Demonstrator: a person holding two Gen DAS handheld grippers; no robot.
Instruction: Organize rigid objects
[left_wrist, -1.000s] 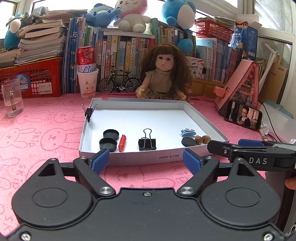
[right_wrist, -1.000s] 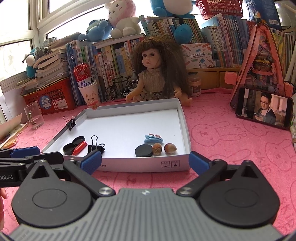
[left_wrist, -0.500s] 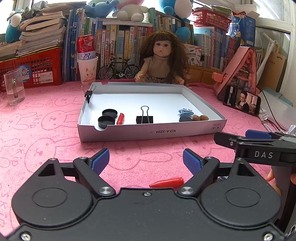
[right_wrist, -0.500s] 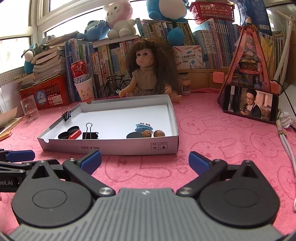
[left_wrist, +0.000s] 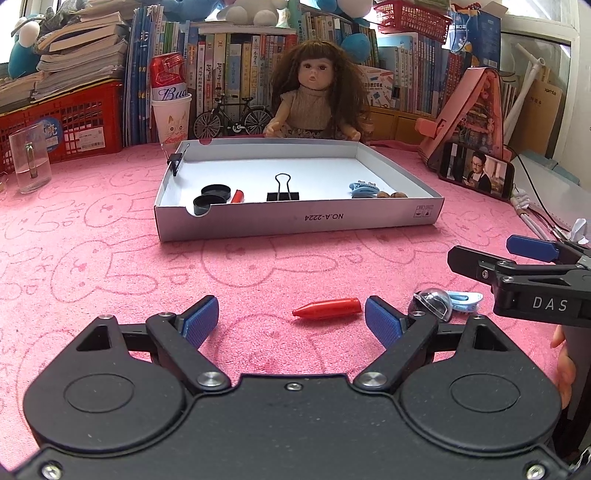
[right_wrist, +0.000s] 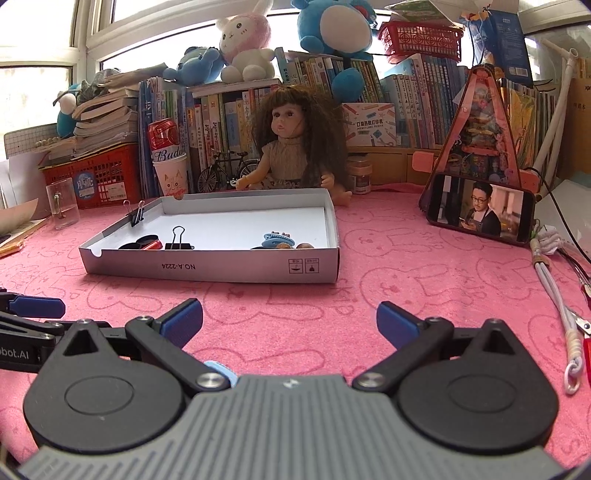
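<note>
The white box lid sits well ahead on the pink cloth, already collecting sorted pieces: 2 black caps, a red cap, a binder clip, a blue hair clip. Nearer, the left gripper has its jaws wide apart and empty, lined up on a loose red cone cap, probably the next pick. Beside it lie a clear dome and a pale blue clip. The right gripper also stands open, holding nothing
</note>
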